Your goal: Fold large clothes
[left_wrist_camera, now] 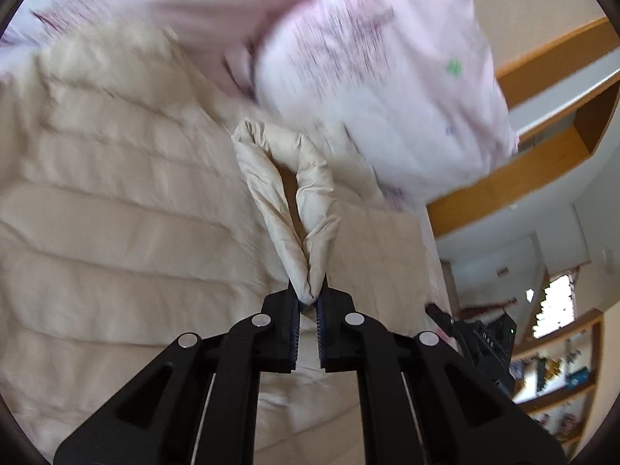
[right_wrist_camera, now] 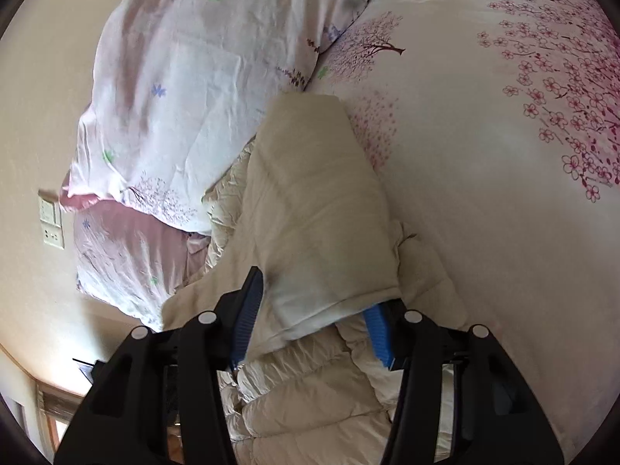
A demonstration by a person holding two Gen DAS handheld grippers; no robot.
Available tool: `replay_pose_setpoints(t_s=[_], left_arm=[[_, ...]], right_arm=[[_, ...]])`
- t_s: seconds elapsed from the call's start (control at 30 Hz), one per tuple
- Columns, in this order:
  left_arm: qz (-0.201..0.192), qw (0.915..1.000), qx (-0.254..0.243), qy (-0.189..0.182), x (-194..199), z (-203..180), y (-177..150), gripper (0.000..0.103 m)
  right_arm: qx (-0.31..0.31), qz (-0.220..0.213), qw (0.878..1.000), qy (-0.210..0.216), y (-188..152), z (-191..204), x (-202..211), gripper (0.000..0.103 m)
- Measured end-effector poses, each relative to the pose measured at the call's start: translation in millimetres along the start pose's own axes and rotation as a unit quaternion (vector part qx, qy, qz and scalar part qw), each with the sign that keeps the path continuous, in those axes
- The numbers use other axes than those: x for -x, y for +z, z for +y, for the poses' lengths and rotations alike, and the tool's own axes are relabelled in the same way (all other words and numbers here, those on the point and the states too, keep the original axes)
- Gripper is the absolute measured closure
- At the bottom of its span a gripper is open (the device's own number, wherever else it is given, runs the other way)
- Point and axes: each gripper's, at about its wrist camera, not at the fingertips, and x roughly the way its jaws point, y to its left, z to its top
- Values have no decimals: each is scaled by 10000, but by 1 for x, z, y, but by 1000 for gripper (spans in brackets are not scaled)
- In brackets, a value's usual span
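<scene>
Cream quilted padding fills most of the left wrist view: a puffy jacket (left_wrist_camera: 116,201) lies spread over the bed. The left gripper (left_wrist_camera: 309,306) has its fingers pressed together on a doubled-over strip of the jacket's edge (left_wrist_camera: 286,193), which rises from the jaws in a narrow loop. This pinch looks meant to lift that edge so it can be carried across for a fold. Behind the jacket sits a pillow (left_wrist_camera: 387,89) in white and pink cloth with small flowers, blurred in this view. To the right are wooden shelves (left_wrist_camera: 558,379) against a pale wall, and a bright window beyond.

In the right wrist view, the right gripper (right_wrist_camera: 310,329) has its blue-padded fingers about half spread on either side of a thick folded flap of the same jacket (right_wrist_camera: 317,213). Whether the pads press the cloth firmly cannot be told. Taking this second part suggests both hands will move the garment together. The jacket rests on a white bedcover (right_wrist_camera: 484,155) printed with pink blossoms, its far end touching two stacked pillows (right_wrist_camera: 186,97). A cream wall with a switch plate (right_wrist_camera: 52,221) stands at left.
</scene>
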Motion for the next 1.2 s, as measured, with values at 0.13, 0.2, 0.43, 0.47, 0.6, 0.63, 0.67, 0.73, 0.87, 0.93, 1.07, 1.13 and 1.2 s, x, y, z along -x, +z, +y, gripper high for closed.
replay_pose_setpoints(t_s=[0.13, 0.2, 0.43, 0.47, 0.6, 0.63, 0.67, 0.73, 0.87, 0.93, 1.07, 1.13, 1.2], left_arm=[[-177, 9996, 83, 217, 19, 24, 0, 97], [-181, 9991, 126, 357, 20, 34, -2, 97], [30, 9973, 441, 589, 11, 64, -12, 97], [83, 9971, 468, 601, 9, 65, -13, 97], [225, 9966, 470, 636, 6, 69, -16, 96], [238, 9966, 478, 626, 8, 69, -17, 93], [247, 9967, 473, 604, 10, 68, -16, 88], [189, 9971, 442, 594, 20, 68, -16, 71], [-123, 9970, 432, 625, 55, 71, -20, 45], [-289, 9966, 509, 585, 80, 79, -28, 43], [-698, 9918, 682, 829, 133, 105, -48, 43], [-961, 9864, 809, 1063, 162, 121, -60, 43], [-1206, 9799, 983, 1248, 188, 137, -71, 43]], right_arm=[[148, -60, 9996, -252, -4, 5, -10, 63], [451, -172, 9981, -380, -7, 13, -12, 94], [1525, -123, 9802, -1256, -22, 39, -27, 94], [1664, -48, 9740, -1539, -24, 41, -31, 89], [2282, -114, 9473, -2244, -43, 64, -22, 65], [2450, -143, 9416, -2304, -50, 73, -17, 65], [2652, -166, 9361, -2304, -58, 85, -12, 65], [3030, -43, 9307, -2047, -75, 109, -6, 67], [3854, 508, 9119, -1318, -111, 161, -35, 72], [4181, 675, 8981, -1183, -127, 180, -60, 75], [4566, 959, 8791, -975, -158, 212, -118, 78], [4799, 960, 8664, -996, -171, 223, -141, 78], [4980, 1097, 8507, -1279, -184, 226, -164, 77]])
